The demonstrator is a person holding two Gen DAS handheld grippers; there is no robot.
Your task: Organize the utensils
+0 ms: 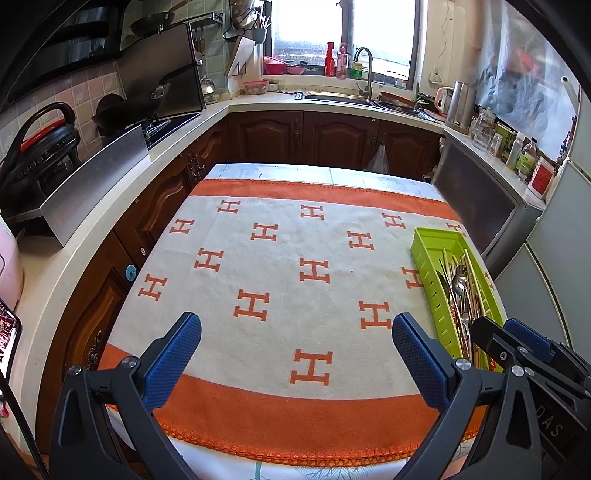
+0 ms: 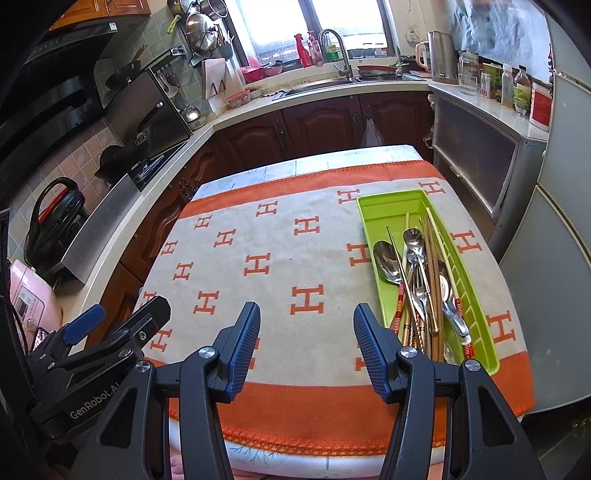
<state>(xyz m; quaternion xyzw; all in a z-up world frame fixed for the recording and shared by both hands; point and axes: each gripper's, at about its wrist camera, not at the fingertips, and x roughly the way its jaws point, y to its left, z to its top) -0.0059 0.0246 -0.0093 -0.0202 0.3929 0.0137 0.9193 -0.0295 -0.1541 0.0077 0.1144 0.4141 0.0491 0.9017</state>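
Green tray: spoons, chopsticks piled inside.
Right tool: open, empty, tray just right.
Left tool: open, empty.

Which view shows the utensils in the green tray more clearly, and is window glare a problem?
Right wrist view: utensils in the green tray sharp and evenly lit; window blown out. Left wrist view: tray squeezed at the fisheye edge, partly behind the right gripper; window overexposed.

A long lime-green tray is lying near the table's right edge, holding a jumbled heap of steel spoons, chopsticks and other utensils toward its near end.
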